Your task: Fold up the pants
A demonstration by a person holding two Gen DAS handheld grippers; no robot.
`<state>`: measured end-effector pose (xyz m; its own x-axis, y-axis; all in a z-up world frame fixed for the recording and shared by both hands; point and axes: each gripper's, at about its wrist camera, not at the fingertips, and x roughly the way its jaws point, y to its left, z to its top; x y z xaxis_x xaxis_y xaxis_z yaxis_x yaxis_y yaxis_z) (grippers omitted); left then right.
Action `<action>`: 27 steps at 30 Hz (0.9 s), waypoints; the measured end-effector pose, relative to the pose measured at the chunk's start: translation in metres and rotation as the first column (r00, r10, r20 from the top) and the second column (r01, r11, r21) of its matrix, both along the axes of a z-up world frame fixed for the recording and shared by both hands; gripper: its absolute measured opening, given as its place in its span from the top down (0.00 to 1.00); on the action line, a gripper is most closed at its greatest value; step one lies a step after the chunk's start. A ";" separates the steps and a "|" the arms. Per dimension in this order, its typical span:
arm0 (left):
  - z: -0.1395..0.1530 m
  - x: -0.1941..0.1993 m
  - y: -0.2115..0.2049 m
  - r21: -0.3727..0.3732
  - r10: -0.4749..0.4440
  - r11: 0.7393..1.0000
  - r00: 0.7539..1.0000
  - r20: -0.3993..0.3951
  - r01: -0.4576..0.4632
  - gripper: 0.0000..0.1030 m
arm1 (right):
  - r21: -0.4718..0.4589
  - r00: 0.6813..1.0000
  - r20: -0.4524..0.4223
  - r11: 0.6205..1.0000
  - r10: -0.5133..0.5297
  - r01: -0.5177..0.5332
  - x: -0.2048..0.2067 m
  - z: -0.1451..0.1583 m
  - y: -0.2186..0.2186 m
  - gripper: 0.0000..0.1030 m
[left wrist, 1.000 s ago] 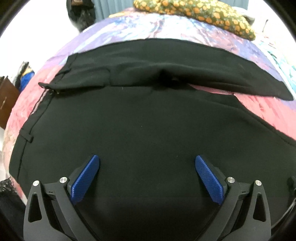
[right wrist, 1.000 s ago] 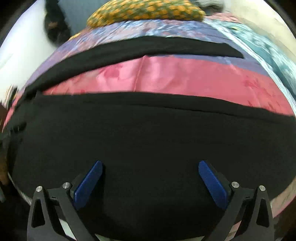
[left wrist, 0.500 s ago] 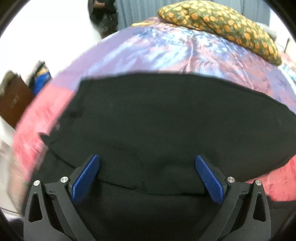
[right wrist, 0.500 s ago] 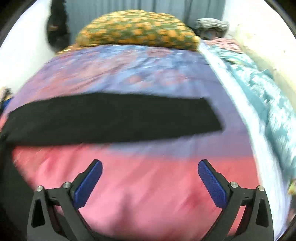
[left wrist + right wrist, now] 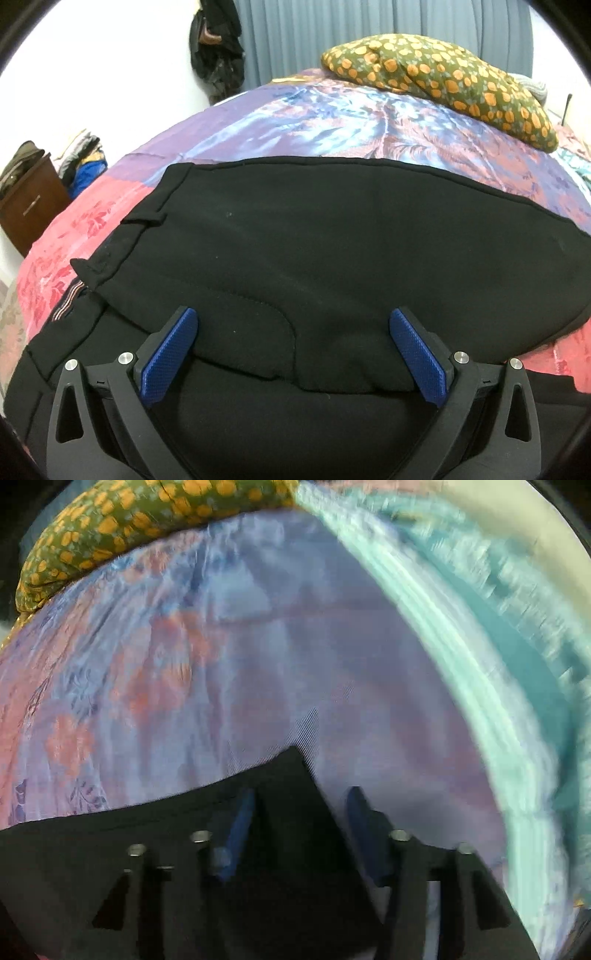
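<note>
Black pants (image 5: pixel 332 251) lie flat on a pink and purple bedspread (image 5: pixel 351 122), waistband at the left, one layer over another. My left gripper (image 5: pixel 291 354) is open and empty, its blue pads straddling the near edge of the upper layer. In the blurred right wrist view, my right gripper (image 5: pixel 301 834) has its jaws part-closed around the far corner of a black pant leg (image 5: pixel 288 775). I cannot tell whether it grips the cloth.
A green and orange patterned pillow (image 5: pixel 439 77) lies at the head of the bed. A teal blanket (image 5: pixel 517 657) runs along the right side. A brown cabinet (image 5: pixel 29 199) and hanging dark clothes (image 5: pixel 218 48) stand left of the bed by the wall.
Both grippers moved forward across the pants toward the far leg. The right gripper reached the leg's end corner and its jaws narrowed. The left jaws stayed wide open.
</note>
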<state>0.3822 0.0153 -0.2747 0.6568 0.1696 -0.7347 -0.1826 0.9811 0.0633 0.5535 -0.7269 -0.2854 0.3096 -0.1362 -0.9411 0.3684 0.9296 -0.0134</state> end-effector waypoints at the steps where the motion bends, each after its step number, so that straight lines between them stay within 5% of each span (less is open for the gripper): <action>1: 0.000 0.000 0.000 -0.002 0.000 1.000 1.000 0.001 0.000 0.01 | -0.016 1.000 0.030 1.000 -0.006 0.007 -0.007 0.003 0.002 0.81; 2: 0.000 0.000 0.000 -0.004 0.001 1.000 1.000 0.001 -0.001 0.01 | -0.041 0.998 0.067 0.999 -0.009 0.012 -0.013 0.010 0.003 0.94; 7: 0.000 0.001 0.001 0.001 0.001 1.000 1.000 -0.003 -0.001 0.01 | -0.174 0.939 0.308 0.980 0.150 -0.100 -0.087 0.089 0.048 0.94; 10: 0.001 0.002 0.000 0.011 0.002 1.000 1.000 -0.011 -0.002 0.01 | -0.282 0.869 0.422 0.948 0.258 -0.144 -0.180 0.142 0.091 0.94; 13: 0.002 0.003 -0.002 0.025 0.004 1.000 1.000 -0.023 -0.004 0.01 | -0.288 0.832 0.503 0.953 0.235 -0.095 -0.278 0.163 0.115 0.94; 16: 0.004 0.004 -0.002 0.032 0.006 0.999 0.999 -0.039 -0.005 0.01 | -0.218 0.852 0.509 0.976 0.124 -0.012 -0.357 0.144 0.121 0.94; 18: 0.006 0.005 -0.002 0.030 0.011 1.000 0.998 -0.067 -0.009 0.01 | -0.164 0.922 0.385 0.986 0.030 0.036 -0.390 0.105 0.118 0.92; 20: 0.013 0.004 -0.001 0.019 0.025 1.000 0.993 -0.117 -0.023 0.00 | -0.130 0.972 0.222 0.985 -0.082 0.113 -0.411 0.065 0.111 0.78; 22: 0.023 -0.005 0.003 -0.027 0.035 0.999 0.987 -0.156 -0.040 0.01 | -0.071 0.974 0.158 0.982 -0.164 0.177 -0.433 0.051 0.102 0.73; 24: 0.030 -0.025 0.005 -0.081 0.033 0.995 0.983 -0.181 -0.049 0.01 | -0.086 0.948 0.239 0.968 -0.210 0.236 -0.455 0.073 0.100 0.67; 26: 0.032 -0.043 0.004 -0.105 0.008 0.994 0.982 -0.189 -0.029 0.01 | -0.114 0.914 0.333 0.952 -0.231 0.283 -0.471 0.100 0.110 0.24; 27: 0.033 -0.053 0.001 -0.096 -0.008 0.995 0.984 -0.178 -0.009 0.01 | -0.137 0.904 0.361 0.946 -0.229 0.294 -0.475 0.110 0.117 0.17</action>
